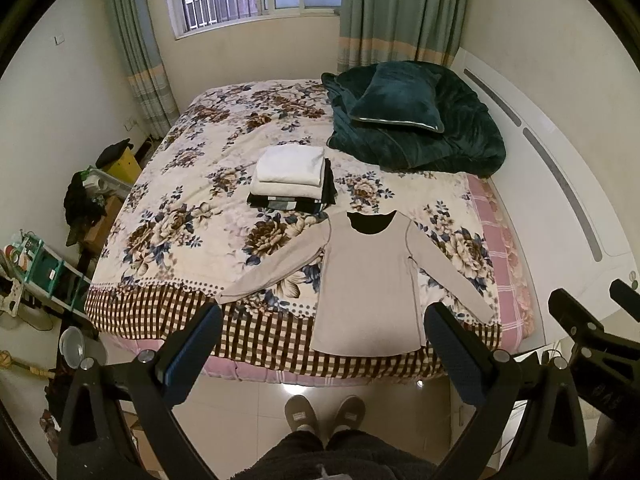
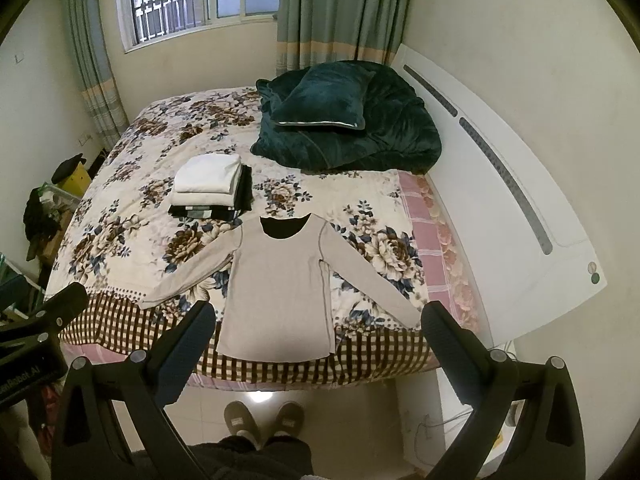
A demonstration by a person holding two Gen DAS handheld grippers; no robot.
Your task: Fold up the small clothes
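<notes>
A beige long-sleeved shirt (image 1: 368,284) lies flat and face up on the near edge of the bed, sleeves spread out to both sides; it also shows in the right wrist view (image 2: 280,292). Behind it sits a stack of folded clothes (image 1: 290,178), white on top and dark below, also seen in the right wrist view (image 2: 210,186). My left gripper (image 1: 324,320) is open and empty, held above and in front of the shirt's hem. My right gripper (image 2: 316,320) is open and empty, likewise short of the bed edge.
The bed has a floral cover (image 1: 192,208) with a checked border. A dark green quilt and pillow (image 1: 412,120) lie at the back right by the white headboard (image 1: 560,184). Cluttered shelves and boxes (image 1: 52,264) stand at the left. My slippered feet (image 1: 324,414) are on the tiled floor.
</notes>
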